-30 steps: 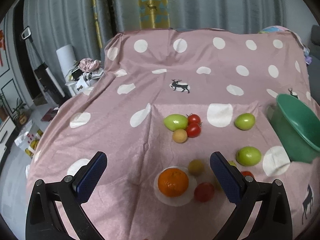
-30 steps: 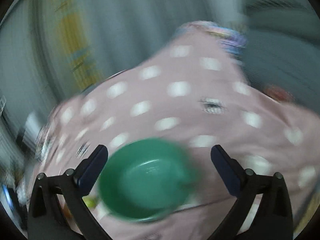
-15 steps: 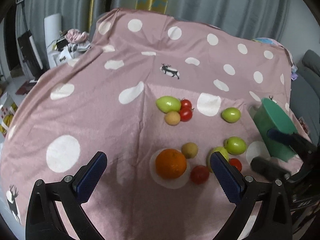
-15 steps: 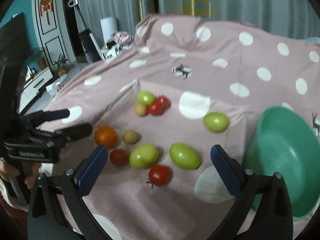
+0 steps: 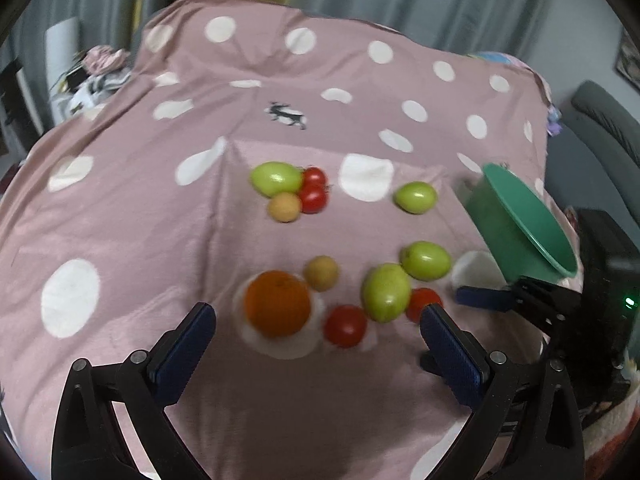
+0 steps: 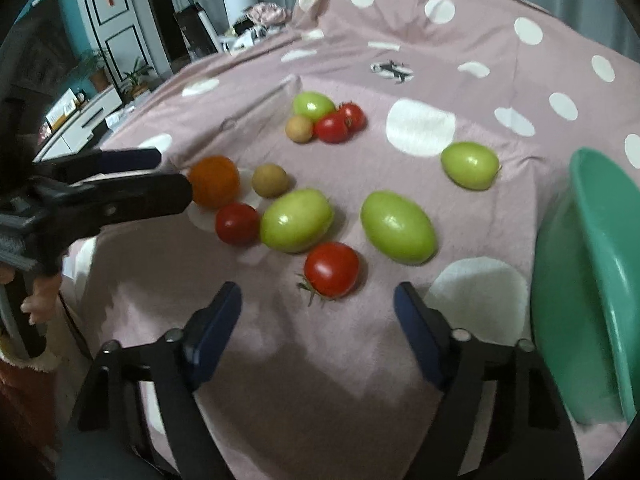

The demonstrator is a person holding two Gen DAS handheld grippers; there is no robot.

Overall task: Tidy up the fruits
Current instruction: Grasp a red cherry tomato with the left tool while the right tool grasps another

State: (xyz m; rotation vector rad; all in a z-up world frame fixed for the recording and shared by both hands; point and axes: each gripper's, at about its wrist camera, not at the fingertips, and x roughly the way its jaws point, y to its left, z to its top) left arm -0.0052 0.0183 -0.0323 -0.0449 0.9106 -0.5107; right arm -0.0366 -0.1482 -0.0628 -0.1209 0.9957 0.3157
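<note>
Fruit lies scattered on a pink dotted cloth (image 5: 120, 220): an orange (image 5: 277, 304), several green fruits such as the one by it (image 5: 386, 292), red tomatoes and small brown fruits (image 5: 321, 273). My left gripper (image 5: 316, 330) hangs open just short of the orange and a tomato (image 5: 345, 326). My right gripper (image 6: 318, 300) is empty and its jaws are closing. A red tomato (image 6: 331, 268) lies just ahead of its fingertips, untouched by the pads. A green bowl (image 6: 580, 280) stands to the right, tilted on the cloth. One blue right finger (image 5: 484, 298) shows below the bowl (image 5: 496, 224).
A far cluster holds a green fruit (image 6: 314, 105), two tomatoes (image 6: 331, 128) and a brown fruit. The left gripper (image 6: 172, 178) reaches in beside the orange (image 6: 214, 180). Beyond the cloth's left edge are a cabinet, plants and clutter (image 6: 256, 20). A grey sofa (image 5: 600, 120) sits at right.
The right gripper's jaws have narrowed, and it has come lower and closer to the near red tomato. The left gripper stays wide open; its view has tilted slightly.
</note>
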